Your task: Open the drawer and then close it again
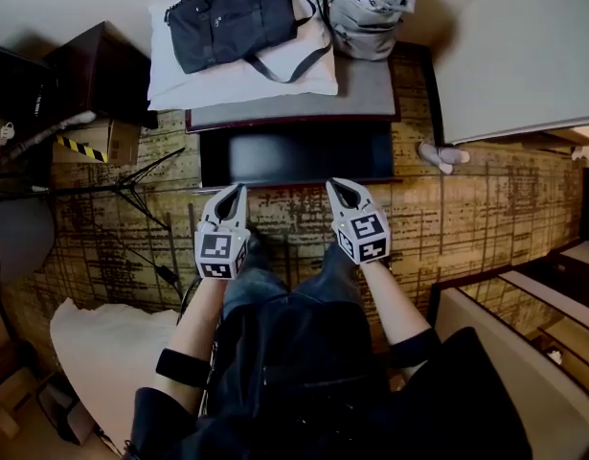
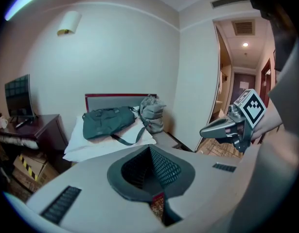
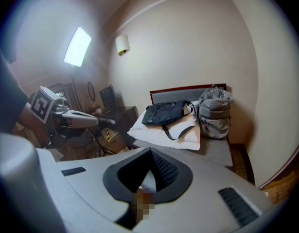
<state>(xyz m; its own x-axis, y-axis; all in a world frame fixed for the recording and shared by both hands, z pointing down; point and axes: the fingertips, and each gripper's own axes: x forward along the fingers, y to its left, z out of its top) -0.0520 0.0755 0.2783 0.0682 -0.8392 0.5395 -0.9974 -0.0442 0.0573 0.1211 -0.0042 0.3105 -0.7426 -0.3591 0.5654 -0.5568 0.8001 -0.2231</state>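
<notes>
1. head view: the left gripper (image 1: pixel 235 197) and the right gripper (image 1: pixel 340 192) are held side by side over the person's lap, tips pointing at the drawer (image 1: pixel 296 153). the drawer is the dark panel just under the grey bench top (image 1: pixel 366 89), straight ahead of both grippers and near their tips but not touched. i cannot tell whether it is pulled out at all. on the bench lie a white pillow (image 1: pixel 246 77) with a black bag (image 1: pixel 238 17) on it, and a grey sack (image 1: pixel 369 12) beside them. patterned carpet (image 1: pixel 486 209) covers the floor, and a tripod (image 1: pixel 131 195) stands to the left.
2. left gripper view: its tongs are pressed together with nothing between them. the bag, pillow and sack show beyond them, with a wall lamp (image 2: pixel 69 23) above and a television (image 2: pixel 18 97) at the left. the right gripper floats at the right edge. the gripper's own body hides the drawer.
3. right gripper view: its tongs are also closed tight and empty. the same bench and bags lie ahead, and the left gripper shows at the left. the drawer is hidden here too.
</notes>
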